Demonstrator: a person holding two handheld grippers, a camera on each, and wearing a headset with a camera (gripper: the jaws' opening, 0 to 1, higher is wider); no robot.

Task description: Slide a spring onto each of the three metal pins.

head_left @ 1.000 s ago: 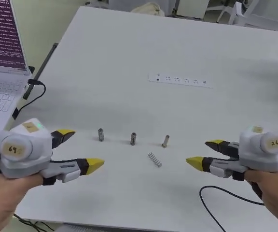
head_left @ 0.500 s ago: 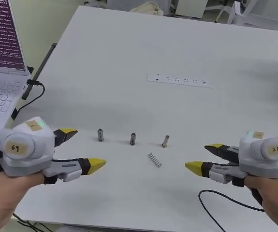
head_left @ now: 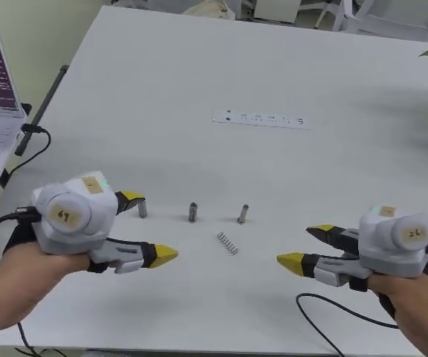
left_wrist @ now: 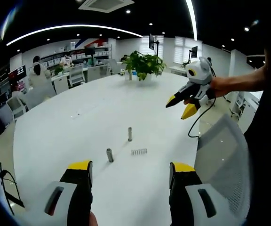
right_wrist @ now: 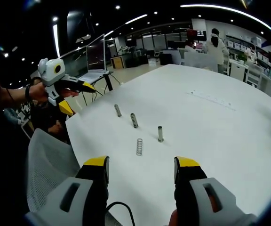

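Head view: left tongs (head_left: 153,227), open and empty, have moved nearer the bare pin (head_left: 243,214); right tongs (head_left: 296,245) open; loose spring (head_left: 227,242) unmoved just beside that pin, so the last fitting looks pending.

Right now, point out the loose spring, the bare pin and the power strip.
loose spring (head_left: 227,243), head view, middle of its coils.
bare pin (right_wrist: 160,134), right gripper view, mid shaft.
power strip (head_left: 262,119), head view, its top face.

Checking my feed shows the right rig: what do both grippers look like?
Left gripper and right gripper match: white-grey bodies, dark jaws tipped yellow, each with a round tan numbered sticker. A black cable trails from the right one.
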